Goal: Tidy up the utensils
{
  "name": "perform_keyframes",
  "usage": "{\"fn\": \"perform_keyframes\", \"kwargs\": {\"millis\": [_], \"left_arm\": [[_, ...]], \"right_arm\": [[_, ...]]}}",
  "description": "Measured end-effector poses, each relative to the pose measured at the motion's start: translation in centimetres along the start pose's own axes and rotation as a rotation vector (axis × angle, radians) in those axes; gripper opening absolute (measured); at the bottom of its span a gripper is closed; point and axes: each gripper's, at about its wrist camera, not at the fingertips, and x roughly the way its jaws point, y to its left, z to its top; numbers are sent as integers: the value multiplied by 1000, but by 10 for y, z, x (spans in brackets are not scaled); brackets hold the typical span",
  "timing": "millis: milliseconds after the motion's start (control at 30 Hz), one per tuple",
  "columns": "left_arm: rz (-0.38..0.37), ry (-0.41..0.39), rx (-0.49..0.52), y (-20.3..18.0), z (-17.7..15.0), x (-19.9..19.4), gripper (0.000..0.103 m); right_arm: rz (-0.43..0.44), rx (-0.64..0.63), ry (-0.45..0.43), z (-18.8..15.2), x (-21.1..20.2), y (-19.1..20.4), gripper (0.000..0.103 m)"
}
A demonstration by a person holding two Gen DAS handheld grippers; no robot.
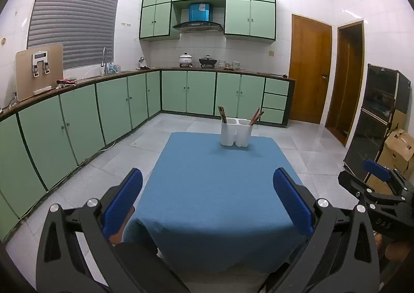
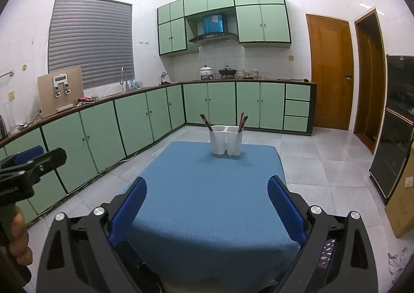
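A white two-compartment utensil holder (image 1: 236,133) stands at the far end of a table with a blue cloth (image 1: 220,189). Brown chopsticks (image 1: 222,114) lean in its left compartment and more chopsticks (image 1: 256,116) in its right one. The holder also shows in the right wrist view (image 2: 226,140), with chopsticks (image 2: 206,121) on the left and chopsticks (image 2: 242,121) on the right. My left gripper (image 1: 207,199) is open and empty over the table's near edge. My right gripper (image 2: 207,205) is open and empty, beside it to the right.
Green cabinets (image 1: 77,122) and a countertop run along the left and back walls. A dark glass cabinet (image 1: 375,122) and cardboard boxes (image 1: 396,148) stand at the right. Wooden doors (image 1: 310,67) are at the back right. Grey tiled floor surrounds the table.
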Motion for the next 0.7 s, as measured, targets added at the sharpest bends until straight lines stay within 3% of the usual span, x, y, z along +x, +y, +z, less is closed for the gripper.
{"fn": "perform_keyframes", "kwargs": {"millis": [700], "left_arm": [[1, -1, 0, 0, -4, -1, 98]], "right_arm": [[-7, 9, -21, 2, -7, 1, 93]]}}
